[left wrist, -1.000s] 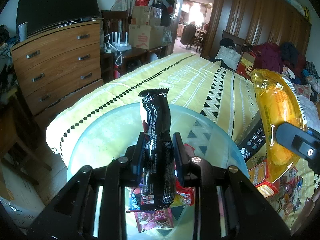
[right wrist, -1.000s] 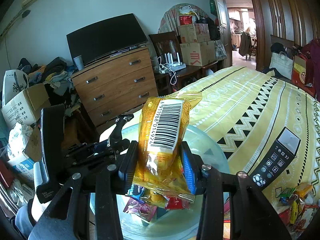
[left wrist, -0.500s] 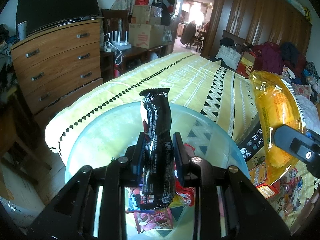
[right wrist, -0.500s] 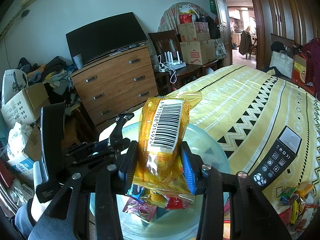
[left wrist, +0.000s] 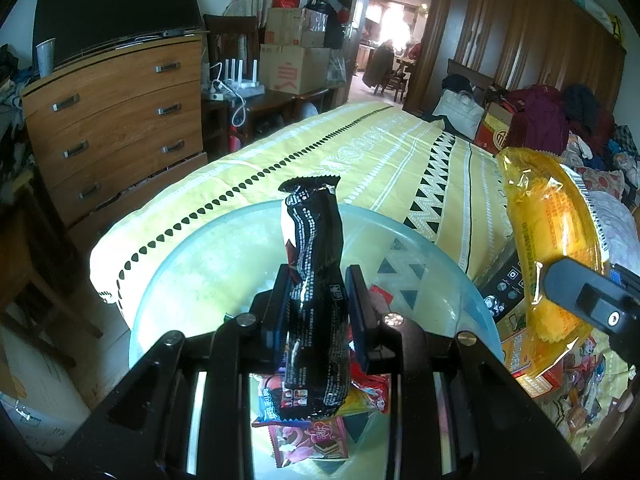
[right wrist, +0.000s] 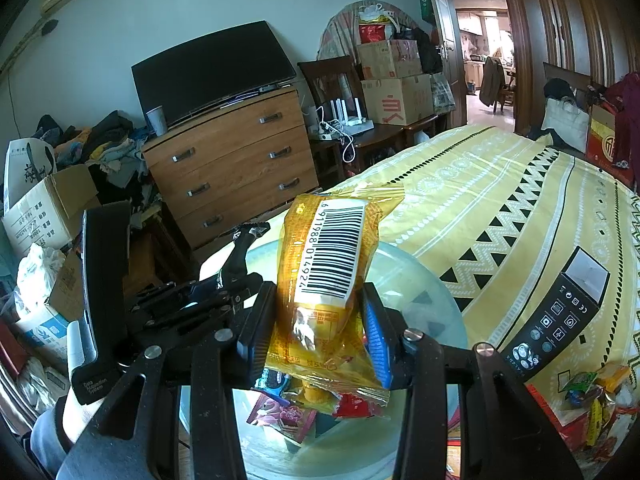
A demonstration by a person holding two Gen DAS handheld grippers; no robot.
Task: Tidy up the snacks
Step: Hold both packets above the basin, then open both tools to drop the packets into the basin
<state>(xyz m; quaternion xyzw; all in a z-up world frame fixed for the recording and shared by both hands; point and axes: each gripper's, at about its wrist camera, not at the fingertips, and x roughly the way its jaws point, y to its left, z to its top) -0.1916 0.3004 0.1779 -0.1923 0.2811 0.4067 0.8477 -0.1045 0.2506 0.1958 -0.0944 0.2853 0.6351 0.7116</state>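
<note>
My left gripper (left wrist: 318, 300) is shut on a black snack packet (left wrist: 316, 300) and holds it upright over a translucent bowl (left wrist: 192, 264) on the bed. My right gripper (right wrist: 320, 316) is shut on a yellow snack packet (right wrist: 328, 276) with a barcode, also above the bowl (right wrist: 420, 292). The yellow packet shows at the right of the left wrist view (left wrist: 548, 248). The left gripper shows at the left of the right wrist view (right wrist: 192, 300). Several small snack packets (left wrist: 316, 432) lie in the bowl's bottom.
A yellow patterned bedspread (right wrist: 500, 192) covers the bed. A black remote (right wrist: 560, 316) lies on it to the right of the bowl. More loose snacks (right wrist: 596, 396) and a red box (left wrist: 532, 364) lie at the right. A wooden dresser (left wrist: 112, 128) stands beyond the bed's left edge.
Nothing has visibly changed; both grippers hold their packets over the bowl as before.
</note>
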